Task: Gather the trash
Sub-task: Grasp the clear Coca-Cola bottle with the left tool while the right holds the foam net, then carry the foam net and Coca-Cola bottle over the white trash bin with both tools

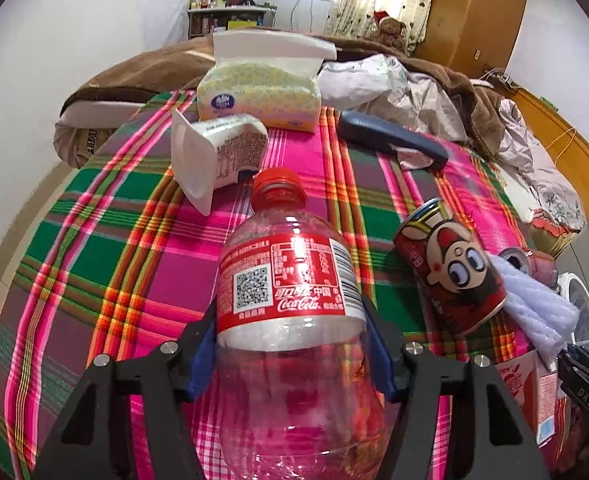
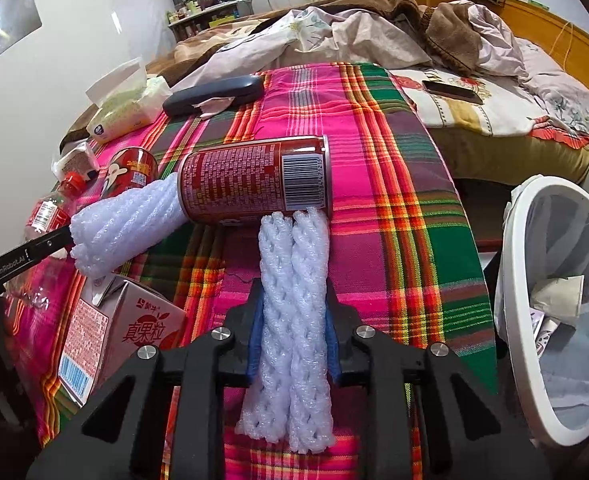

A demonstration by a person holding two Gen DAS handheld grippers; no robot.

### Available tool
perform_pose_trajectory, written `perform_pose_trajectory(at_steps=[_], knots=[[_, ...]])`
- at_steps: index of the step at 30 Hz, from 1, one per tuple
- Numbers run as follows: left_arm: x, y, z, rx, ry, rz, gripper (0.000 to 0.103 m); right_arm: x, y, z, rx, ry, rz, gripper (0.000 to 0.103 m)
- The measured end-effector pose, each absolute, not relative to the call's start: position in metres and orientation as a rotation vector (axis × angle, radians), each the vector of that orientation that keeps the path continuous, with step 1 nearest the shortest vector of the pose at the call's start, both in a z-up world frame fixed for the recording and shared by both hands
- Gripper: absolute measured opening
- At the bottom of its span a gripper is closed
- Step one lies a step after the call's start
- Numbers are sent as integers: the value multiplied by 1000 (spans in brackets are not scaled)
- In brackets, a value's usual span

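bottle [image 1: 290, 280] between left tool [image 1: 294, 344] pads

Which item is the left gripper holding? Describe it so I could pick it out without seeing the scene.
On the pink and green plaid cloth over the bed, the left gripper is shut on a clear plastic Coca-Cola bottle. Unlike the red cartoon can beside it, it is see-through, empty and red-capped.

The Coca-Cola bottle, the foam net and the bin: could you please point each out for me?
Coca-Cola bottle [image 1: 290, 280]: left wrist view, on its red label.
Foam net [image 2: 294, 320]: right wrist view, on its middle.
Bin [image 2: 512, 280]: right wrist view, on its white rim.
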State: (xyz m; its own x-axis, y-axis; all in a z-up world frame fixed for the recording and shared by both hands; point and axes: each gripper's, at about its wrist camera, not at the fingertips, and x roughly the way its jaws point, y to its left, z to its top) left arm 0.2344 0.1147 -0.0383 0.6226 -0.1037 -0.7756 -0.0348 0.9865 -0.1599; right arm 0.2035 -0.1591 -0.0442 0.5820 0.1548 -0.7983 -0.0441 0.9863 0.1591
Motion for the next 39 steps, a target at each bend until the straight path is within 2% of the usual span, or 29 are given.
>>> perform_pose_trajectory(at_steps=[22,39], knots=[[184,63,13,-98,791,-142,65,178,-181,-14,182,832,127,24],[162,-34,43,-2,725,-333,65,149,-243,9,237,734,37,24]])
